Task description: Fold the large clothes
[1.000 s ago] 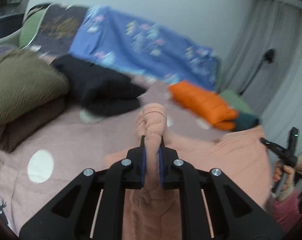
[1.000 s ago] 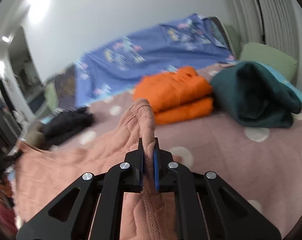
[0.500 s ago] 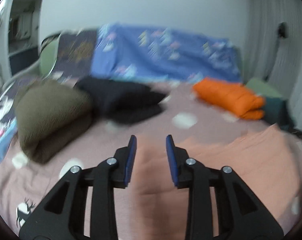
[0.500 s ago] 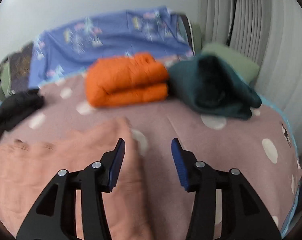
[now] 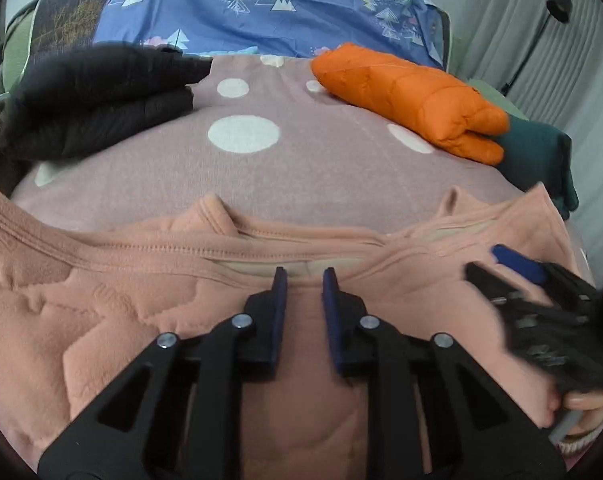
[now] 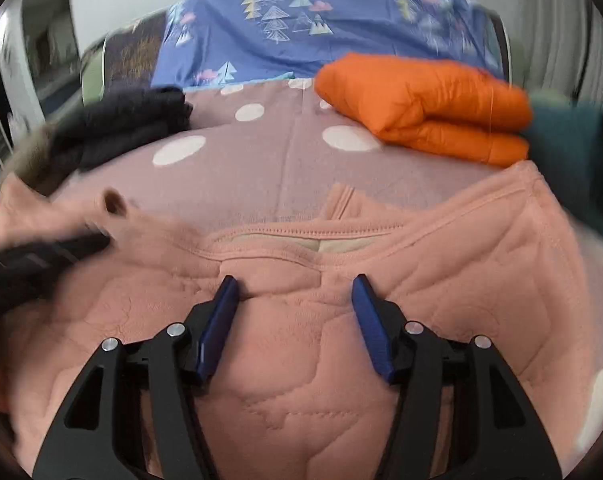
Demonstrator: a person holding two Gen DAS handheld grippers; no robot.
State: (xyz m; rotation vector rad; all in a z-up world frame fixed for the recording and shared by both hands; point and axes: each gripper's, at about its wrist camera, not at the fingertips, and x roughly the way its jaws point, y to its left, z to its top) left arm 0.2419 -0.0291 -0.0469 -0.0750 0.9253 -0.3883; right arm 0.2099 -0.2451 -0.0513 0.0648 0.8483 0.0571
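A bed covered by a dusty-pink blanket with white dots (image 5: 301, 176) fills both views, with a pale wall and grey curtains (image 5: 541, 52) behind it. Across the near part of that blanket lies the pink quilted garment (image 5: 113, 304), spread flat, its stitched hem edge running side to side and a strip of paler lining showing along the opening.

The left gripper (image 5: 304, 276) hovers low over the garment near that hem. Its 2 blue-padded jaws stand a narrow gap apart, having just been closing, and only flat fabric shows in the gap; nothing is pinched. The right gripper (image 6: 294, 284) hangs over the same garment just to the right, jaws noticeably wider and just been opening, with the quilted cloth lying loose beneath and between them, not gripped. In the left wrist view the right gripper shows blurred at the right edge, with the fingers of the person's hand (image 5: 581, 404) wrapped on its handle. In the right wrist view the left gripper is a dark smear at the left edge.

Beyond the garment, a folded black jacket (image 5: 97, 96) sits at the far left of the bed and a folded orange puffer jacket (image 5: 413, 100) at the far right, with a dark teal garment (image 5: 541, 156) just beside it. A blue sheet printed with trees (image 5: 269, 4) drapes across the head of the bed.
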